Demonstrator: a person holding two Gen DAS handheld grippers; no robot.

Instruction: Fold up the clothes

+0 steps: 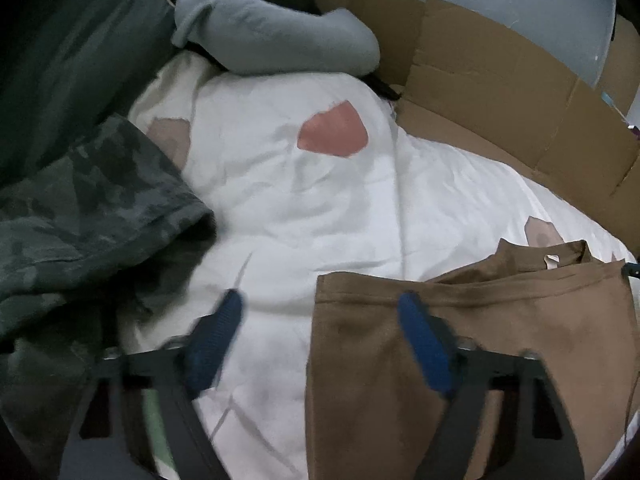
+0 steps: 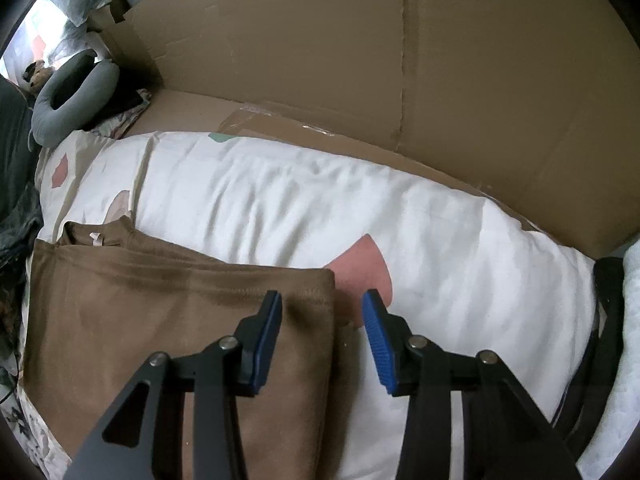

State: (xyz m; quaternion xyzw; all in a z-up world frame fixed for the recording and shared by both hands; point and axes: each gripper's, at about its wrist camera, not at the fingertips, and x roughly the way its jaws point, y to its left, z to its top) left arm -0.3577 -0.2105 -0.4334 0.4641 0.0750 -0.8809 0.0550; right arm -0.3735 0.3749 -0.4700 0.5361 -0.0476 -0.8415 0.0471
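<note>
In the left wrist view, the left gripper (image 1: 322, 302) hangs over the bed with its jaws wide apart and nothing between them. One blue pad (image 1: 218, 336) is over the white duvet (image 1: 280, 208). The other pad is over the left edge of the folded brown shirt (image 1: 472, 344). The shirt lies flat on the duvet, with its collar at the far end. A camouflage garment (image 1: 88, 208) is bunched up on the left side. A grey neck pillow (image 1: 276, 36) sits at the far end of the bed, and brown cardboard (image 1: 500, 92) stands along the right.

In the right wrist view, the right gripper (image 2: 322, 300) also has its jaws apart and holds nothing. Its left pad (image 2: 266, 344) is over the right edge of the brown shirt (image 2: 140, 320). Its right pad is over the duvet (image 2: 440, 240). The cardboard (image 2: 400, 60) stands behind the bed, and the neck pillow (image 2: 72, 96) is far off to the left.
</note>
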